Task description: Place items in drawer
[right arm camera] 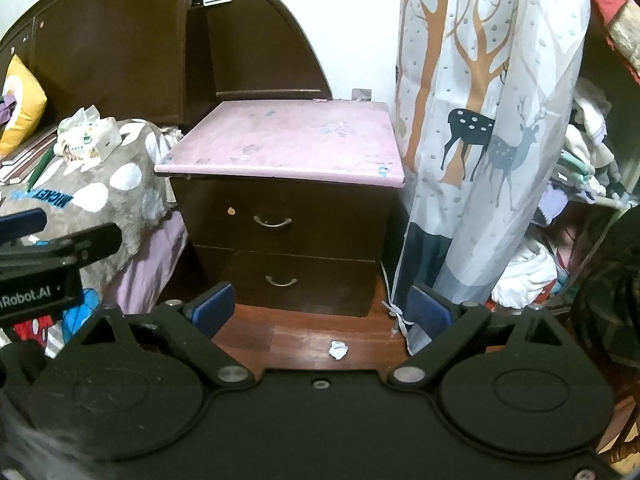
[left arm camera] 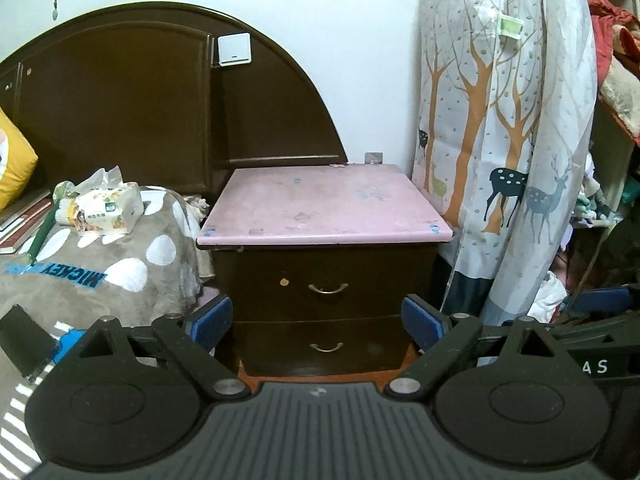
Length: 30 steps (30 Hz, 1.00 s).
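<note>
A dark wooden nightstand with a pink top (left arm camera: 324, 208) (right arm camera: 280, 140) stands ahead. Its upper drawer (left arm camera: 327, 289) (right arm camera: 272, 222) and lower drawer (left arm camera: 326, 347) (right arm camera: 281, 281) are both shut, each with a metal handle. A tissue pack (left arm camera: 108, 210) (right arm camera: 90, 138) and a green pen (left arm camera: 40, 236) lie on the bed at left. My left gripper (left arm camera: 318, 320) is open and empty, in front of the drawers. My right gripper (right arm camera: 322, 312) is open and empty, above the floor before the nightstand.
A bed with a grey spotted blanket (left arm camera: 100, 272) (right arm camera: 92, 196) is at left, with a dark headboard (left arm camera: 140, 100) behind. A deer-print curtain (left arm camera: 500, 140) (right arm camera: 480, 140) hangs at right. A crumpled paper scrap (right arm camera: 338, 349) lies on the wooden floor.
</note>
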Each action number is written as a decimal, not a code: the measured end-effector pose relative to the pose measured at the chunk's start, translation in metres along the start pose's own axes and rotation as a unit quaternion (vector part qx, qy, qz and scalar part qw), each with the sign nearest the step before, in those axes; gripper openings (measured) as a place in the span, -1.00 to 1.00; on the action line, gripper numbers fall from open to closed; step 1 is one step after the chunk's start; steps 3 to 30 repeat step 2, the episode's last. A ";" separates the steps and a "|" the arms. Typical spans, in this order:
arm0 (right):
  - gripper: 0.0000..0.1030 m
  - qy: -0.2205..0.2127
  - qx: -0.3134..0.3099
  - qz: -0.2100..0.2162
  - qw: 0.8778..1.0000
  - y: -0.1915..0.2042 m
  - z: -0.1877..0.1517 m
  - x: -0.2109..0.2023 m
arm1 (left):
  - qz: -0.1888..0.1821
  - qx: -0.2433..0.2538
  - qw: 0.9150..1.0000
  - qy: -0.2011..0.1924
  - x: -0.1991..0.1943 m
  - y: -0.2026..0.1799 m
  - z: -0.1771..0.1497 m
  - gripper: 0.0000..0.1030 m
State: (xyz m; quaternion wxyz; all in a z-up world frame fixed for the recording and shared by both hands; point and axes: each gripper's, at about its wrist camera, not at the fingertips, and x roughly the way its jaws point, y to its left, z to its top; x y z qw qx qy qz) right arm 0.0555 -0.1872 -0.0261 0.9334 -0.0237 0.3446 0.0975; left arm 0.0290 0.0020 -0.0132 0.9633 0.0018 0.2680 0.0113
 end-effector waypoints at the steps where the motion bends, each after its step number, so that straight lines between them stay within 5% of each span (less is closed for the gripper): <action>1: 0.85 -0.001 0.001 0.000 1.000 -0.001 0.000 0.000 | -0.003 0.000 1.000 0.000 -0.001 -0.001 0.000 0.79; 30: 0.85 -0.001 0.001 0.000 1.000 -0.001 -0.001 0.000 | -0.006 0.001 1.000 -0.001 -0.001 -0.001 0.000 0.79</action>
